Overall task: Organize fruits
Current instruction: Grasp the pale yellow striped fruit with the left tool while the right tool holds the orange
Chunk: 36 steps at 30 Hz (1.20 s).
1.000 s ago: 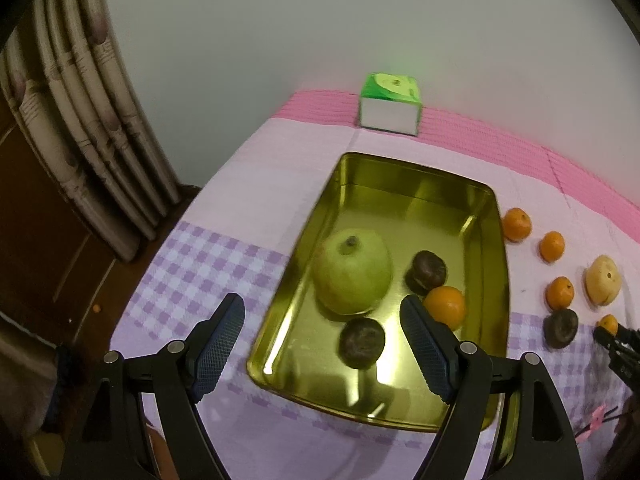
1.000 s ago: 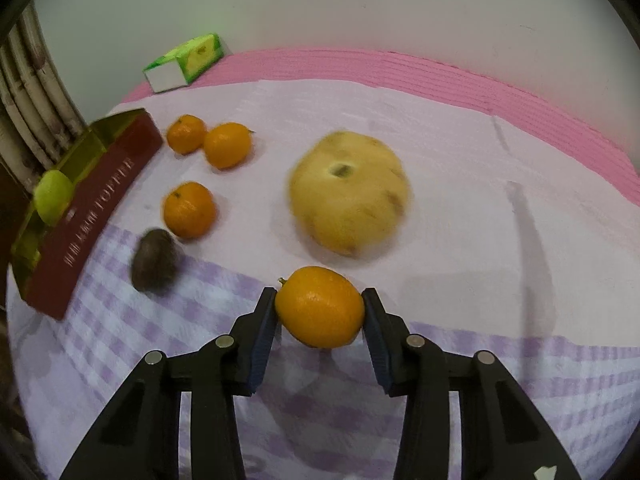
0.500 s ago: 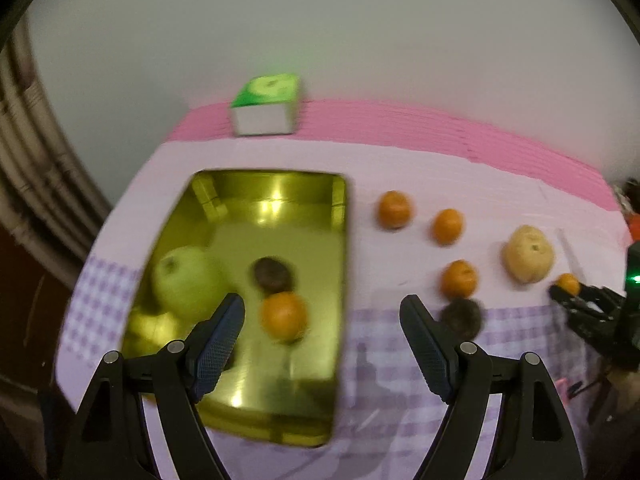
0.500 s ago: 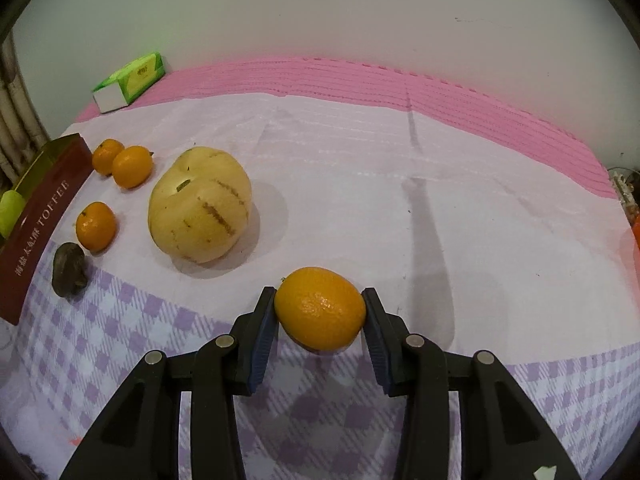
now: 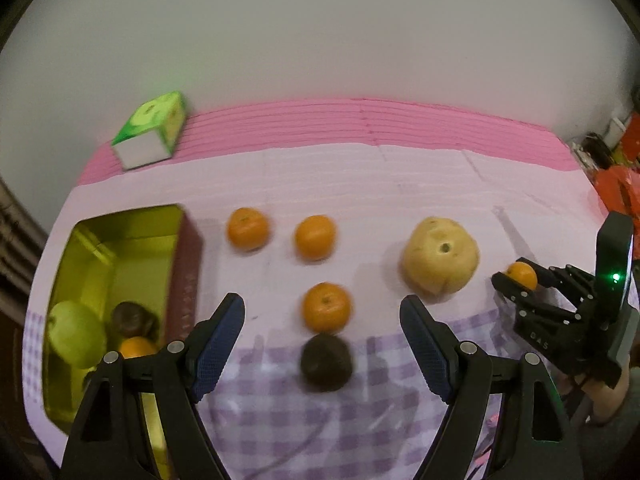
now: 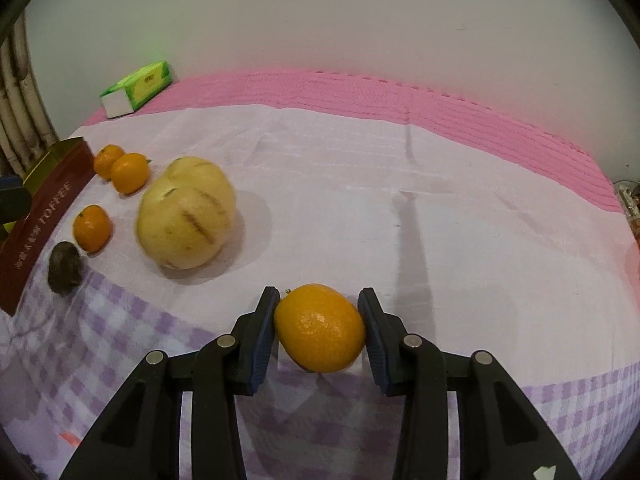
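Left view: my left tongs (image 5: 322,320) gape empty above a dark fruit (image 5: 326,364) on the cloth (image 5: 320,176), the tin (image 5: 132,216) off left; right view: my right tongs (image 6: 319,326) clench an orange (image 6: 320,328) beside the melon (image 6: 186,212)

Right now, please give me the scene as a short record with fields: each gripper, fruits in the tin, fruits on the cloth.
left gripper: open, empty, above the dark fruit
right gripper: shut on an orange
tin: green fruit, one dark fruit, one orange
on cloth: three oranges, yellow melon, dark fruit
far edge: green box
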Available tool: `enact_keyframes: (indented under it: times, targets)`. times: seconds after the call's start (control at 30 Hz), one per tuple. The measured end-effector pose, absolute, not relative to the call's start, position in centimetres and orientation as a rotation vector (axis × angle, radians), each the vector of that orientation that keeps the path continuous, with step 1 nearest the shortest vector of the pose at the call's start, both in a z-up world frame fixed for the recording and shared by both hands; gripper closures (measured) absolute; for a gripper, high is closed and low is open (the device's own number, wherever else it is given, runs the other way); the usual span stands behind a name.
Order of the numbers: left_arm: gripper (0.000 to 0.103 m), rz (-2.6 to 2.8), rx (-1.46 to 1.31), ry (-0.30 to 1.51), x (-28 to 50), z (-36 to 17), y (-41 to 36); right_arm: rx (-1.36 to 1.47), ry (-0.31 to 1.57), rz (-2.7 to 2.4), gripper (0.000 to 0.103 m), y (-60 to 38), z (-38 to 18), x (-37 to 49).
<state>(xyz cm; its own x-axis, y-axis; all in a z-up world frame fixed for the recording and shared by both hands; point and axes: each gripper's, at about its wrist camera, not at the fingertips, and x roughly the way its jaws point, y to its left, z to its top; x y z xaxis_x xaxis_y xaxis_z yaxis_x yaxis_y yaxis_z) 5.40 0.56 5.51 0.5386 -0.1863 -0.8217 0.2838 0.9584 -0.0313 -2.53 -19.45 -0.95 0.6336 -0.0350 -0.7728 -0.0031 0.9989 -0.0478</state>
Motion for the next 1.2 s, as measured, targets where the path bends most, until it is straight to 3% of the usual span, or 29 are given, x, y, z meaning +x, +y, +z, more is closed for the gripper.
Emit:
enact_keyframes:
  times: [0.6, 1.2]
  targets:
    - [0.023, -0.396, 0.204, 0.974, 8.0, 2.2, -7.4, 0.002, 0.858, -0.05, 0.064, -23.6, -1.0, -2.4]
    - [0.022, -0.46, 0.211, 1.022, 9.6, 0.1, -9.9, 0.002, 0.855, -0.015, 0.064, -24.2, -0.9, -3.9]
